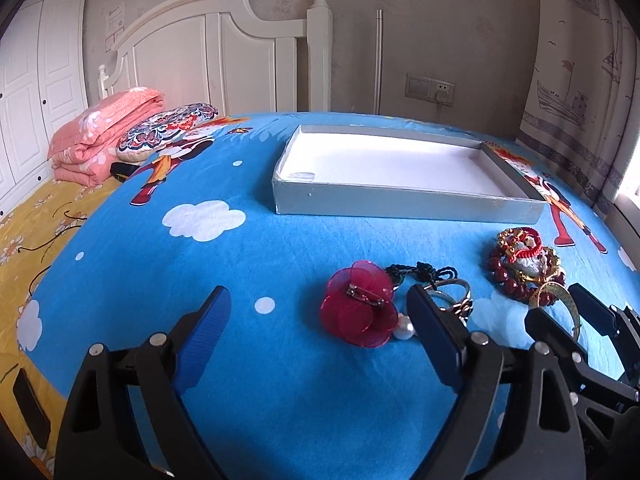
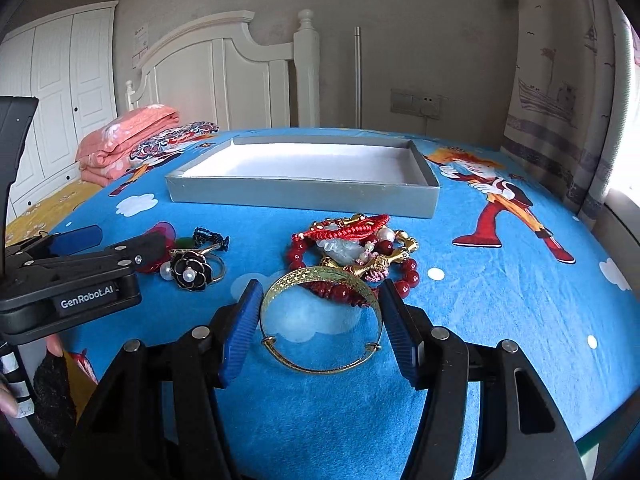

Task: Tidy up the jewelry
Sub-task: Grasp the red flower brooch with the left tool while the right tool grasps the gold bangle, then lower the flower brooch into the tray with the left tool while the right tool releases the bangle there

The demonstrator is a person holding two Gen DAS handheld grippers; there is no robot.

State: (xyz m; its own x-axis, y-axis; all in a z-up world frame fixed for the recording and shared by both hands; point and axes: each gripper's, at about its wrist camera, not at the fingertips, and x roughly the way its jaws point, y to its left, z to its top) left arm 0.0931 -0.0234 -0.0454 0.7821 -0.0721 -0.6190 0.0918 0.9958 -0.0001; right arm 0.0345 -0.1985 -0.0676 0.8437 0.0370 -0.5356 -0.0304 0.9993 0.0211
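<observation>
A shallow grey box with a white inside lies on the blue cloth; it also shows in the right wrist view. My left gripper is open, low over the cloth, with a red flower brooch and a pearl between its fingers. A ring and black cord lie behind its right finger. My right gripper is open around a gold bangle, its pads close beside the bangle. Behind lies a pile of red beads and red cord bracelets. A black flower ring lies to the left.
The blue cartoon cloth covers a bed. A folded pink quilt and a patterned cushion lie at the far left before a white headboard. A curtain hangs at the right.
</observation>
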